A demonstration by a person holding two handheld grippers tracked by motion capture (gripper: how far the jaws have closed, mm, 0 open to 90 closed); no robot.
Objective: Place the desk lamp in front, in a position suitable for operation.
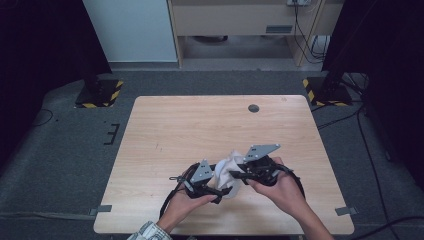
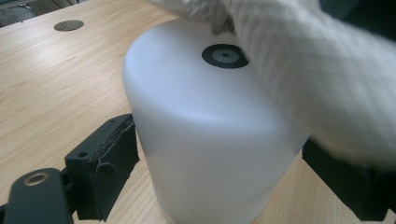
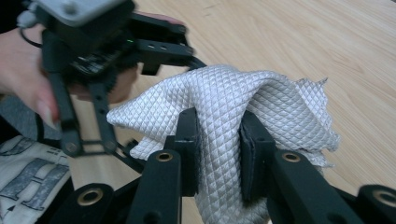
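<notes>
So closest to the person, near the front edge of the table (image 1: 150, 130), both hands are bunched together doing a wipe-down. The left gripper (image 2: 205, 163) has its jaws spread wide around a frosted white cup (image 2: 210, 140), pads pressed to its sides, so it's clamped on the cup. Looks like the cup sits upside down, since a flat face with a little black ring mark on it points up. The right gripper (image 3: 219, 149) is squeezed tight on a white cloth (image 3: 224, 107), with the fabric bunched up between the two pads.

If I had to call it, the step is rubbing the cloth over the top and shoulder of the cup. To do that well I'd keep the left grip firm and still so the cup can't spin or slide, and drag the loose bulk of the cloth across the plastic rather than the hard jaws. Light pressure, since a smooth cup could pop out sideways.

The cup itself is milky, see-through-ish plastic, smooth with rounded edges. The cloth has a quilted diamond weave and drapes over the cup's far side.

Further back the wood is bare up to a round grommet (image 1: 253, 108) near the far edge
</notes>
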